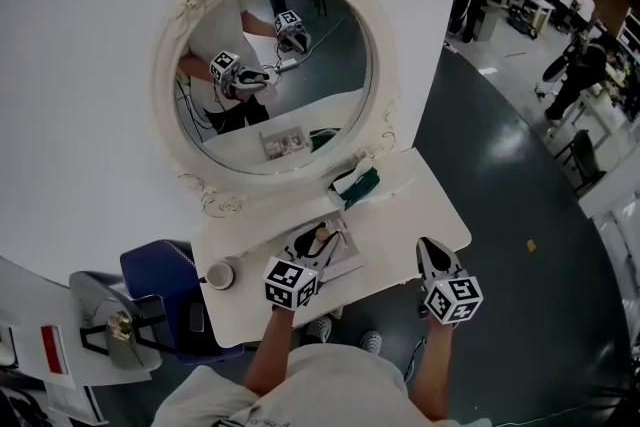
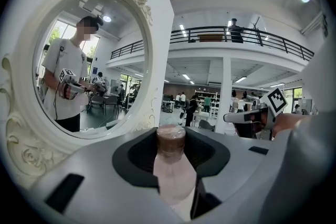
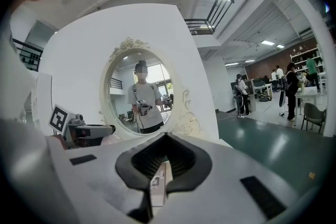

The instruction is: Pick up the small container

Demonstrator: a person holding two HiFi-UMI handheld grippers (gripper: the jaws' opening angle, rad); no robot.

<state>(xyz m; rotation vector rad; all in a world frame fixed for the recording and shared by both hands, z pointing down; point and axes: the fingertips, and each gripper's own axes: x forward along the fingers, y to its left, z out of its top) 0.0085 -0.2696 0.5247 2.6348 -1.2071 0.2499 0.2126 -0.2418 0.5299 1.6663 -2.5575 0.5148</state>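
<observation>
The small container (image 2: 175, 178) is a pale pink bottle with a brown cap, and it stands between the jaws of my left gripper (image 2: 172, 147), which is shut on it. In the head view the left gripper (image 1: 316, 245) hovers over an open box (image 1: 345, 260) on the white table (image 1: 420, 205). My right gripper (image 1: 432, 253) hangs over the table's right front corner. In its own view the right gripper (image 3: 160, 178) is shut on a thin white printed carton (image 3: 158, 190).
A round ornate mirror (image 1: 385, 115) hangs on the white wall behind the table and reflects me and both grippers. A green and white item (image 1: 358, 185) lies at the back, a round cup (image 1: 220, 273) at the table's left end, a blue chair (image 1: 155, 275) beside it. People stand far right.
</observation>
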